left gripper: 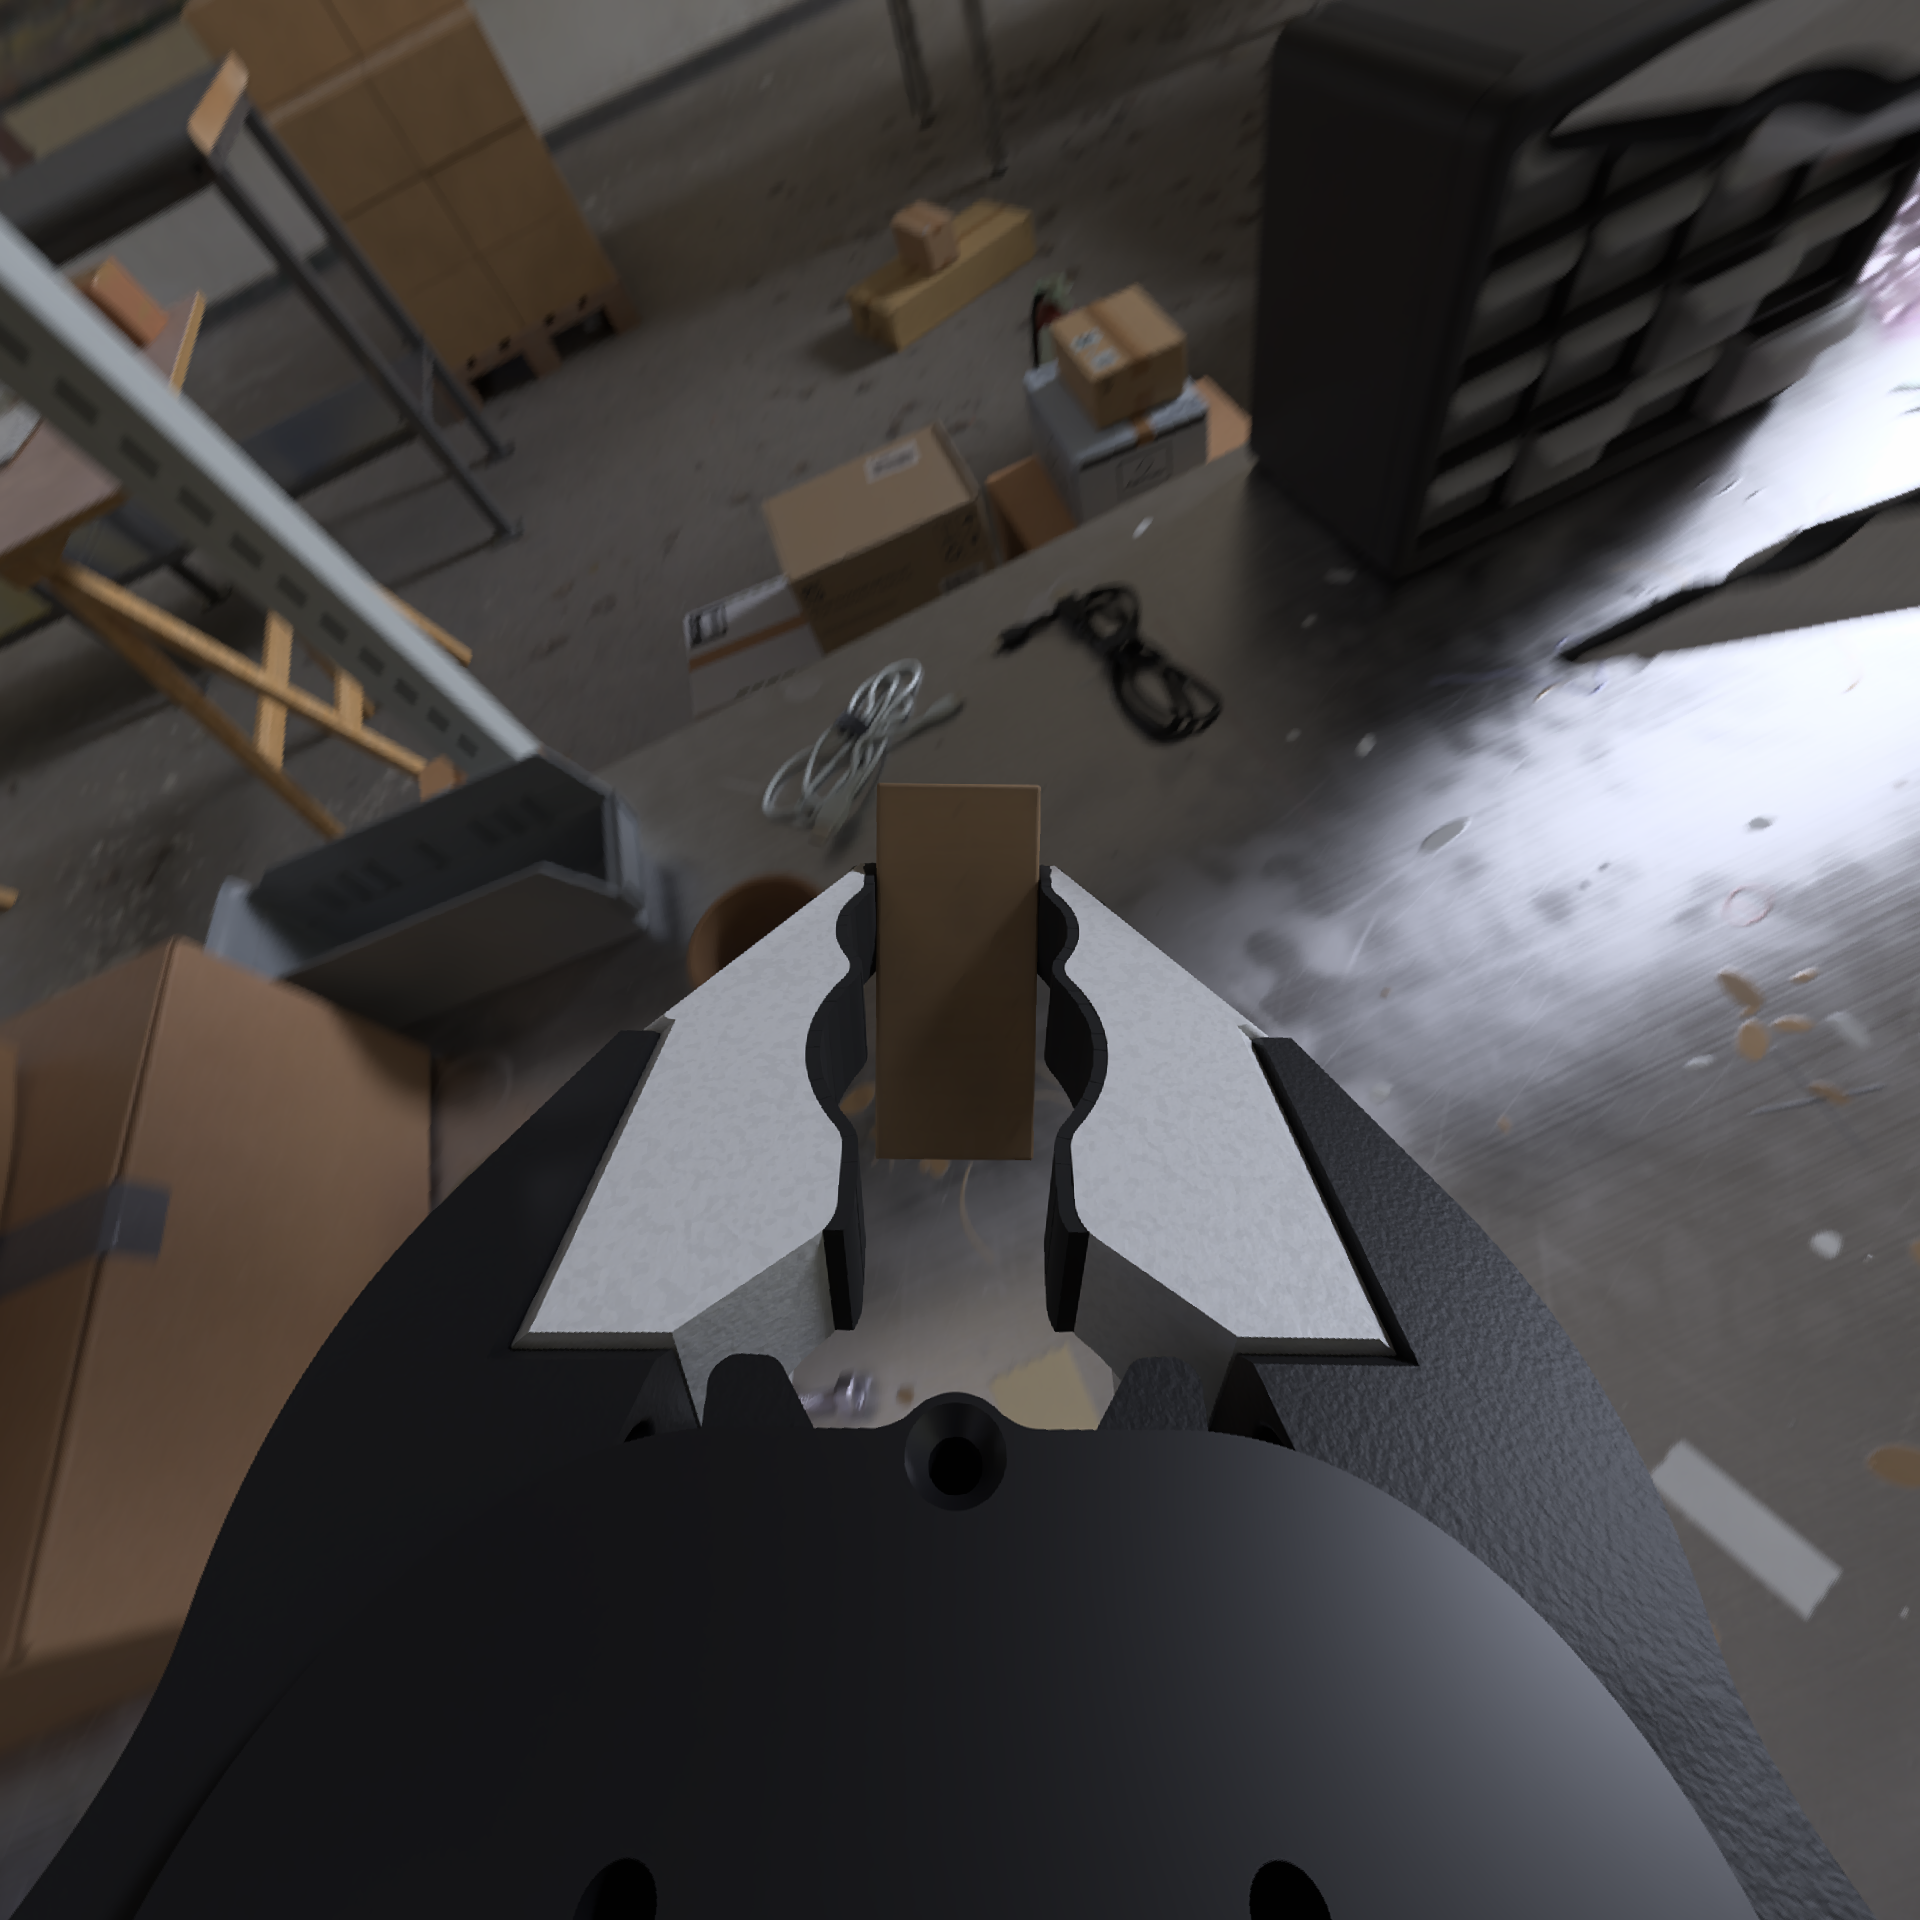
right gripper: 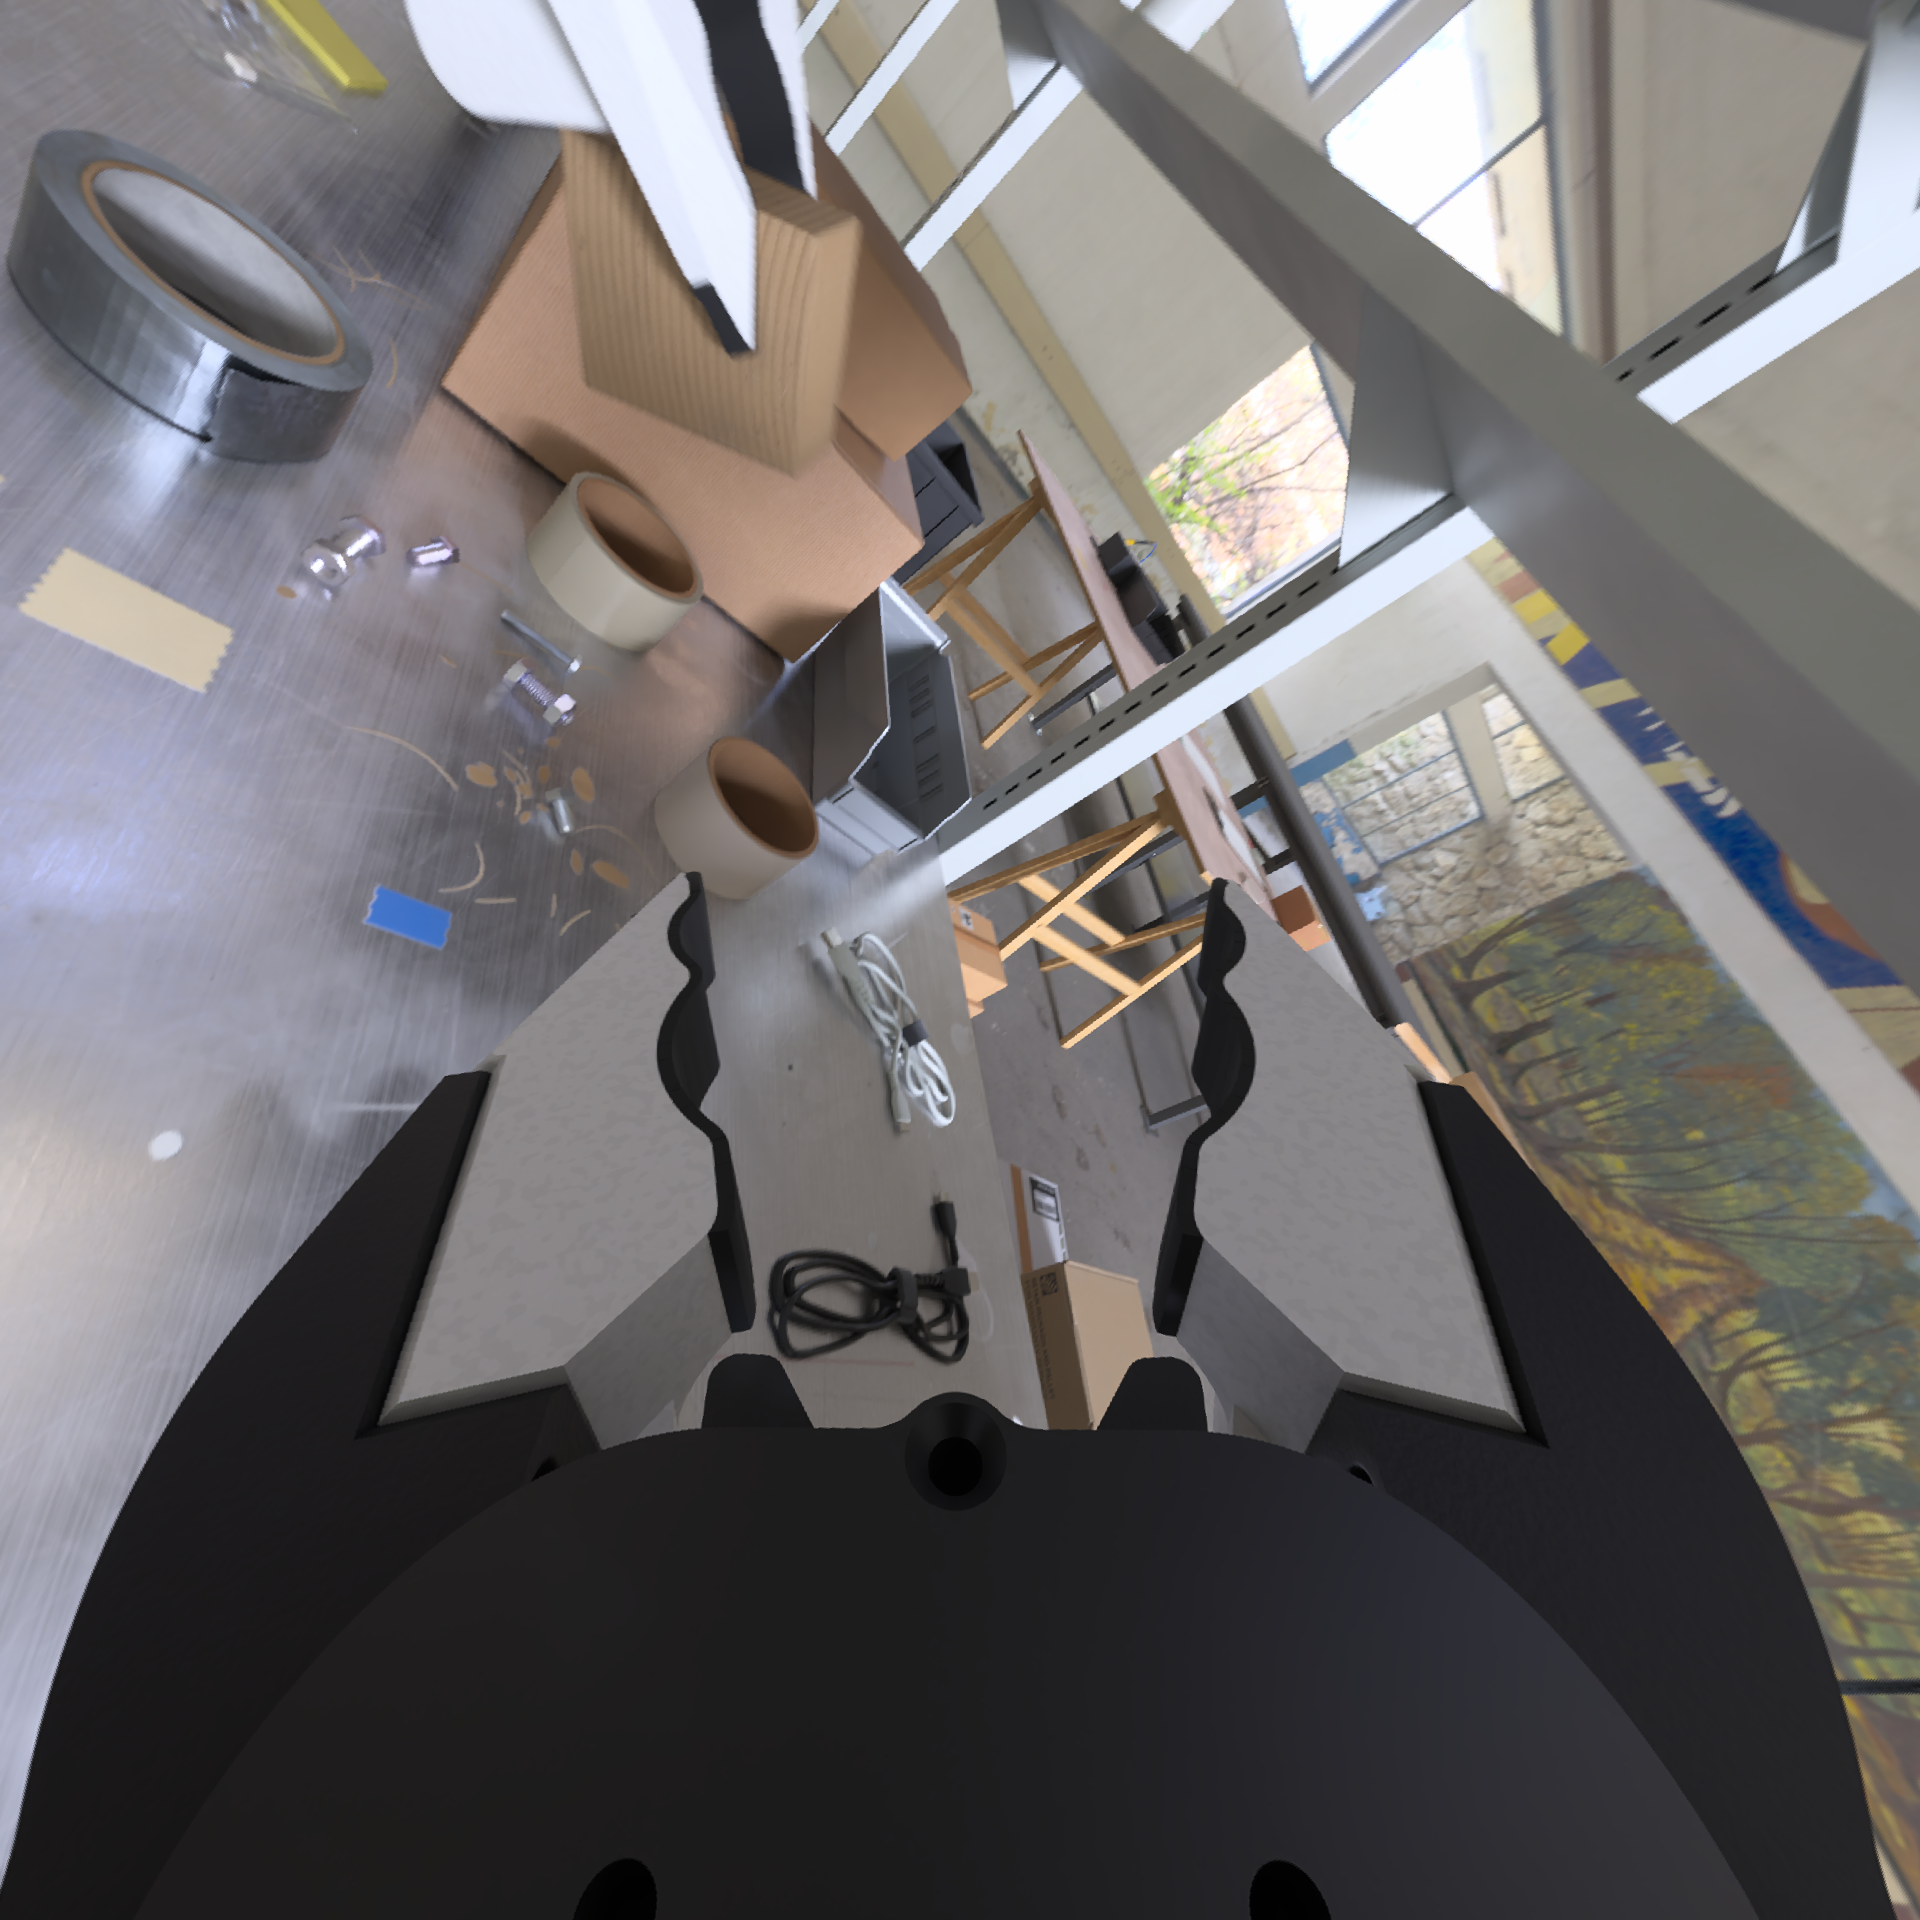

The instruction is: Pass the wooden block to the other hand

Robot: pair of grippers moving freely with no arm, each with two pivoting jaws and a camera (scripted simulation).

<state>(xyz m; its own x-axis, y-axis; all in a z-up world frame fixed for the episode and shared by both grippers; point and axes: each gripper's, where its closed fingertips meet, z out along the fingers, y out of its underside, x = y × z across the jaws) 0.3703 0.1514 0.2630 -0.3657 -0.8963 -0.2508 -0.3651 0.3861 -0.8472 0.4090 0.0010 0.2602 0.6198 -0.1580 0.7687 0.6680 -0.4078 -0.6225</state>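
Observation:
My left gripper (left gripper: 958, 878) is shut on the wooden block (left gripper: 956, 966), a brown rectangular piece held upright between its fingertips, above the metal table (left gripper: 1455, 935). In the right wrist view the same block (right gripper: 800, 343) shows at the top, clamped by the left gripper's white fingers (right gripper: 675, 156), well above and ahead of my right gripper (right gripper: 956, 894). My right gripper is open and empty, its jaws wide apart, apart from the block.
On the table lie a black tape roll (right gripper: 187, 301), two beige tape rolls (right gripper: 613, 561) (right gripper: 743, 816), a white cable (right gripper: 894, 1018), a black cable (right gripper: 873, 1304), bolts (right gripper: 540, 686) and a cardboard box (right gripper: 665, 468). A dark drawer cabinet (left gripper: 1538, 312) stands at the far table end. Cartons (left gripper: 873, 540) sit on the floor.

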